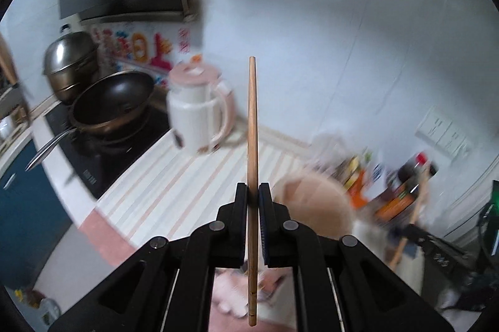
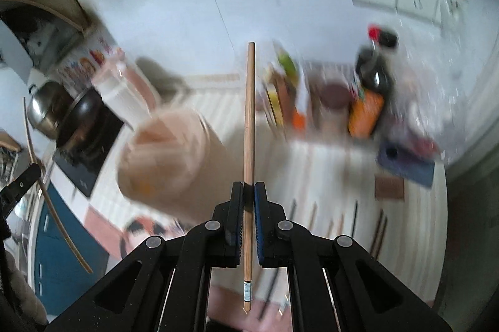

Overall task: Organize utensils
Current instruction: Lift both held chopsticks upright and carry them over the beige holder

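Both hand-held grippers are pinched tight, and each one holds a wooden chopstick. Left hand-held gripper (image 1: 253, 191) has its two jaws squeezed on a chopstick (image 1: 252, 119) that stands up between them, tip pointing away. Right hand-held gripper (image 2: 248, 191) holds its own chopstick (image 2: 249, 113) the same way, with the banded end sticking out behind the jaws.

Below them is a pale pink holder cup (image 2: 162, 157), blurry, on the striped counter (image 2: 327, 169). I think the job now is to drop each stick into that cup. To do it well, tip a stick so one end points down, bring it right over the cup mouth, lower it inside, and only then let go. Do one stick at a time so they do not bump.

More dark chopsticks (image 2: 380, 226) lie flat on the counter near the right hand-held gripper, waiting their turn. Farther off stand a pink kettle jug (image 1: 199, 110), a black wok (image 1: 115, 101) and a steel pot (image 1: 70, 63)
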`<state>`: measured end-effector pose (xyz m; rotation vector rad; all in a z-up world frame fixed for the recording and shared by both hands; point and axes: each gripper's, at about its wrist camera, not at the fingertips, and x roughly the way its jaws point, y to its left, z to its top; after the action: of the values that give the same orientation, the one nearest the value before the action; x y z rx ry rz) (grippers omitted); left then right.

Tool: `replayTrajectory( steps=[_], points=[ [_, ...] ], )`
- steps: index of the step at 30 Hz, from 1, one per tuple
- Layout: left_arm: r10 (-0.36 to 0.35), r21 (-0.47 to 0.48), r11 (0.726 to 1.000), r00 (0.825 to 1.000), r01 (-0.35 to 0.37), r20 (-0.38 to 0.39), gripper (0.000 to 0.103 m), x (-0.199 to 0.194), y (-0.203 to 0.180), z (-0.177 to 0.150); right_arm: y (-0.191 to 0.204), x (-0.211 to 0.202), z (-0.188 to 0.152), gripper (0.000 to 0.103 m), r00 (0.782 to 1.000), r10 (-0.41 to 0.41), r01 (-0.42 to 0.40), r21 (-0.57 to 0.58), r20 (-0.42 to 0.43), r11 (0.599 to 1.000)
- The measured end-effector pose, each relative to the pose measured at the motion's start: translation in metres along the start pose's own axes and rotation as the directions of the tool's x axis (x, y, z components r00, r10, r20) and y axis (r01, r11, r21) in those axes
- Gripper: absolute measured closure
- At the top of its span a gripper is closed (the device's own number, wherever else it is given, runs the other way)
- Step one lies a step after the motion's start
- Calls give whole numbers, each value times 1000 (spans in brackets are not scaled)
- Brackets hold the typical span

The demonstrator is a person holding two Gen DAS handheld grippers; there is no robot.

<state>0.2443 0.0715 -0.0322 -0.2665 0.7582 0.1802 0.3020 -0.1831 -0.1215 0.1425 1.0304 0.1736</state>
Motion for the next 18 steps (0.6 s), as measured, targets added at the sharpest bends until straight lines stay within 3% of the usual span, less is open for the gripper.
replayTrajectory(
  steps=[5,11,18],
  points=[
    [-119,-8,993,993,119,27,98,16,-12,53,28,-8,54,96,994,25,-28,28,108,999],
    [-223,-14,975,975,223,9,98,63,-21,83,50,2,106,96,976,39,-58,82,215,995],
    [-227,17,974,974,227,-25,98,130,-29,84,62,41,126,96,964,48,-80,115,260,990]
  ],
)
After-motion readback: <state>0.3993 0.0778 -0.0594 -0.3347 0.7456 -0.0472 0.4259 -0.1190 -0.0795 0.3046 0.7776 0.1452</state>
